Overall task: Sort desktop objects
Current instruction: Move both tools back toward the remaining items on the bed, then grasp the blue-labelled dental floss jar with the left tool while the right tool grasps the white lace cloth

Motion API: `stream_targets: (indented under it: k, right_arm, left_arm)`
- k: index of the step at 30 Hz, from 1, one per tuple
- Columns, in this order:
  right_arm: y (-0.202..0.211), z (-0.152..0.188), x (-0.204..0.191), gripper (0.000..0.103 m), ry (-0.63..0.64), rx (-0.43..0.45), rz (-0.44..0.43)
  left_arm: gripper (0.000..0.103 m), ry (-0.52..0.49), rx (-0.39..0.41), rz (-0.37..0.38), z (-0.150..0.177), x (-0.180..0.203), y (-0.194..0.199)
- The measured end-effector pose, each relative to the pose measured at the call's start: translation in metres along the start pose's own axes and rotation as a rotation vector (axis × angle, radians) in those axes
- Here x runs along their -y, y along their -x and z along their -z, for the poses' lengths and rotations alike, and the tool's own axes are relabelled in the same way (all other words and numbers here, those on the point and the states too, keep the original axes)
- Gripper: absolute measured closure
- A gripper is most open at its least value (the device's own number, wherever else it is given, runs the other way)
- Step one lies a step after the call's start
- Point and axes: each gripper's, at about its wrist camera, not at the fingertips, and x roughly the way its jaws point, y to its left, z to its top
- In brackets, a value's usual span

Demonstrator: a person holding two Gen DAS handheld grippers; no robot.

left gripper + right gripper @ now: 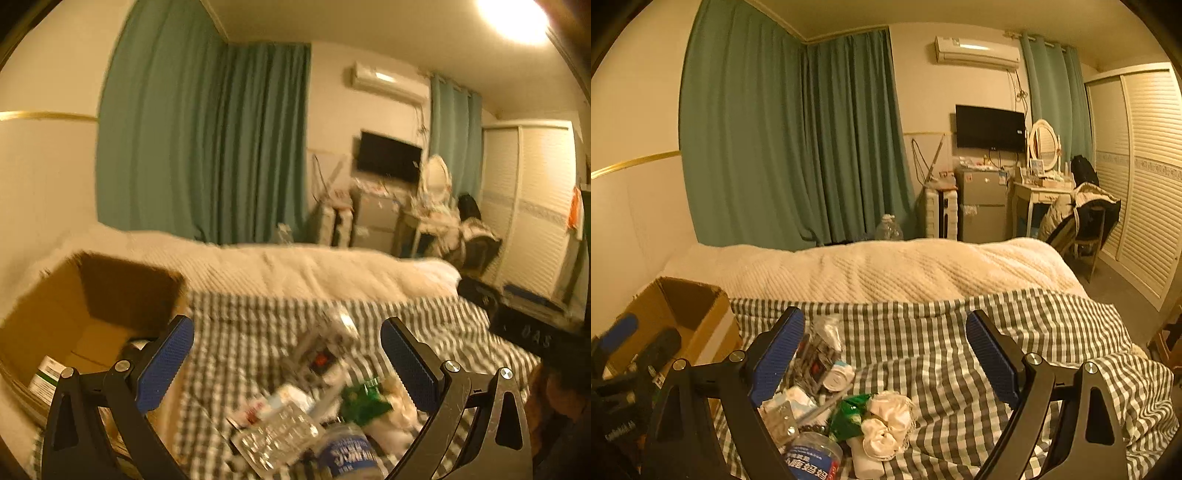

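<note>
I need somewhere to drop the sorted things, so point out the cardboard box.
The cardboard box sits open on the bed at the left of both views, against the wall, at the left edge of the checked sheet and left of the clutter pile.

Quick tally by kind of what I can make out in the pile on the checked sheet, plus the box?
Cardboard box: 1
Blue-labelled jar: 1
Blister pack: 1
Green wrapper: 1
Cream scrunchie: 1
Small white round case: 1
Clear packet: 1
Total: 7; the rest of the pile is too jumbled to tell.
</note>
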Motion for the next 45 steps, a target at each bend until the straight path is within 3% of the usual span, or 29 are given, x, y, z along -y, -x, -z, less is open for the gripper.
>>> stream_targets:
  k: [5,13,16,23,40,43,45]
  right_arm:
    - [-0.013,0.009,0.004,0.017,-0.006,-0.04,0.004]
    - [-0.039,0.026,0.008,0.023,-0.034,-0.121,0.019]
    - [-0.051,0.035,0.011,0.024,-0.04,-0.167,0.04]
    - [-0.083,0.058,0.017,0.036,-0.064,-0.296,0.065]
    - [-0.126,0.096,0.016,0.036,-0.069,-0.525,0.098]
    - [-0.136,0.107,0.015,0.036,-0.078,-0.602,0.065]
    - [-0.137,0.11,0.01,0.036,-0.053,-0.607,0.076]
  left_arm:
    - [0.0,-0.006,-0.149,0.057,0.021,0.008,-0.023]
    - [0.0,-0.028,-0.248,0.054,0.053,0.02,-0.043]
    - [0.0,-0.022,-0.29,0.07,0.06,0.021,-0.049]
    - [0.0,-0.029,-0.382,0.136,0.076,0.029,-0.06]
    - [0.001,-0.117,-0.495,0.114,0.11,0.04,-0.082]
    - [0.008,-0.147,-0.491,0.113,0.116,0.042,-0.085]
    - [0.02,-0.176,-0.466,0.119,0.118,0.044,-0.082]
